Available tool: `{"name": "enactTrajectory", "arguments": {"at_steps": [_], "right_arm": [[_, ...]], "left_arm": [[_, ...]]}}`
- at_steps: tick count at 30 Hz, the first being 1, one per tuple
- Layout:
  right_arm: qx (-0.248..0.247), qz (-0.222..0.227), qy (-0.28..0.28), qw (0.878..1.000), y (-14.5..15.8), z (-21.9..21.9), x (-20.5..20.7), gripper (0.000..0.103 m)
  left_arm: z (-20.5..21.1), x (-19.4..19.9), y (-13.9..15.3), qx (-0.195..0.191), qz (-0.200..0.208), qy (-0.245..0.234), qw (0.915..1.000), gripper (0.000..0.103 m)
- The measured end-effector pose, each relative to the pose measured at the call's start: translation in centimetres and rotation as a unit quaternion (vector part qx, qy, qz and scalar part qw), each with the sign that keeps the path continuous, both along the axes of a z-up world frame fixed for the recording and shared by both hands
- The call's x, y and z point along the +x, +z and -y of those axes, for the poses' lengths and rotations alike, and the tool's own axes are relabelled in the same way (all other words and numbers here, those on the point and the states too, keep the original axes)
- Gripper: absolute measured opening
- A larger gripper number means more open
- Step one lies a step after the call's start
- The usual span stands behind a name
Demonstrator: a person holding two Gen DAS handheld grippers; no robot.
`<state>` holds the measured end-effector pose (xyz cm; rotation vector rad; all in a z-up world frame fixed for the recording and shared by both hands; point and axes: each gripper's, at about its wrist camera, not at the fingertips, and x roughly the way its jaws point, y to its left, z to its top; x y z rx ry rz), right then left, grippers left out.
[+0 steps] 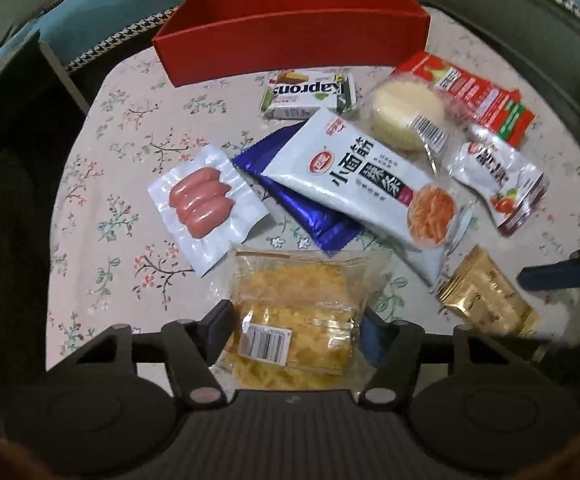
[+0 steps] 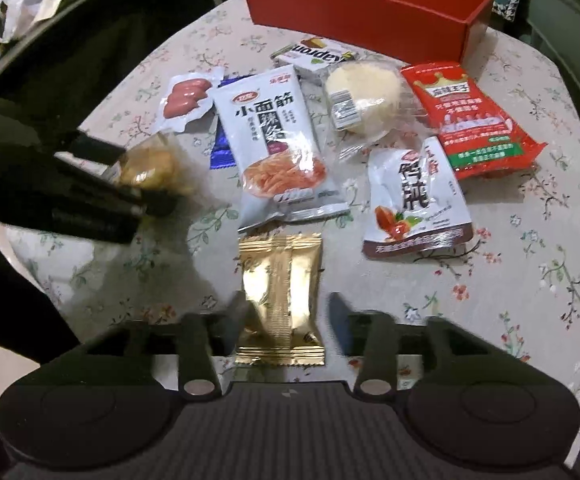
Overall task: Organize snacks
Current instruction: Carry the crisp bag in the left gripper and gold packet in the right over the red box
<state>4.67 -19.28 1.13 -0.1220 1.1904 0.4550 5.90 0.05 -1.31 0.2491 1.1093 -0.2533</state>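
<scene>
Nine snack packs lie on the floral tablecloth point(image 1: 110, 140), all on the near side of the red box point(image 1: 290, 52), none in it.

- Below the box's left end: vacuum pack of sausages point(image 1: 202, 204), flat.
- Nearer me than that, farthest from the box: clear bag of yellow snacks point(image 1: 293, 320), between the fingers of my left gripper point(image 1: 295, 316). The fingers stand wide and flank the bag's side edges. Can't tell whether the pads actually press on it.
- Below the box's middle: blue foil packet point(image 1: 309, 216), half under the long white strip-snack bag point(image 1: 369, 184). Green wafer pack point(image 1: 305, 94) lies just beside the box's front wall.
- Below the box's right end: round pale cake in clear wrap point(image 1: 405, 114), overlapping the red packet point(image 1: 485, 100). Small white pouch point(image 1: 501, 184) sits nearer me than both.
- Gold foil packet point(image 2: 282, 300): far from the box, between the fingers of my right gripper point(image 2: 288, 304). Jaws parted; the right-hand finger shows a gap from the foil. Packet lies on the cloth, not gripped.
</scene>
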Motion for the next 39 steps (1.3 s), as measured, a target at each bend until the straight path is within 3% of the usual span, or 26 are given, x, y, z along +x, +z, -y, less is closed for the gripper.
{"name": "enactTrajectory", "arguments": {"at_steps": [4,7,11,13,20,25,31,33,35,39], "right_arm": [[-0.024,0.024,0.005,0.999,-0.6,-1.4,0.2,0.068],[-0.075,0.044,0.008,0.996,-0.5,-2.4,0.2,0.049],[-0.097,0.052,0.016,0.994,-0.4,-3.2,-0.2,0.049],[-0.106,0.054,0.016,0.993,-0.3,-3.3,-0.5,0.049],[-0.083,0.077,-0.009,0.994,1.6,-2.5,-0.8,0.049],[-0.055,0.099,-0.027,0.993,3.5,-1.6,-0.7,0.048],[-0.039,0.118,-0.036,0.992,5.0,-1.3,-0.3,0.048],[-0.032,0.120,-0.037,0.992,5.3,-1.3,-0.1,0.049],[-0.028,0.117,-0.034,0.992,5.3,-1.4,-0.1,0.049],[-0.027,0.115,-0.027,0.993,5.3,-1.7,-0.2,0.049]], "left_arm": [[-0.3,0.3,-0.4,-0.008,-0.004,0.000,1.0000,0.102],[-0.4,0.3,-0.7,-0.008,-0.003,-0.007,0.9999,0.103],[0.0,0.4,-2.6,0.031,-0.025,-0.008,0.9992,0.103],[0.0,0.4,-2.4,0.026,-0.026,-0.004,0.9993,0.103],[-0.2,0.0,-1.2,0.023,-0.019,0.018,0.9994,0.102],[-1.0,0.2,1.0,-0.018,-0.009,0.055,0.9983,0.089],[-1.1,0.4,1.2,-0.018,-0.006,0.067,0.9975,0.085],[-0.8,0.3,0.9,-0.002,-0.003,0.047,0.9989,0.090],[0.0,0.1,-0.2,0.031,-0.009,0.027,0.9991,0.103],[0.0,1.0,-1.9,0.047,-0.026,0.034,0.9980,0.103]]}}
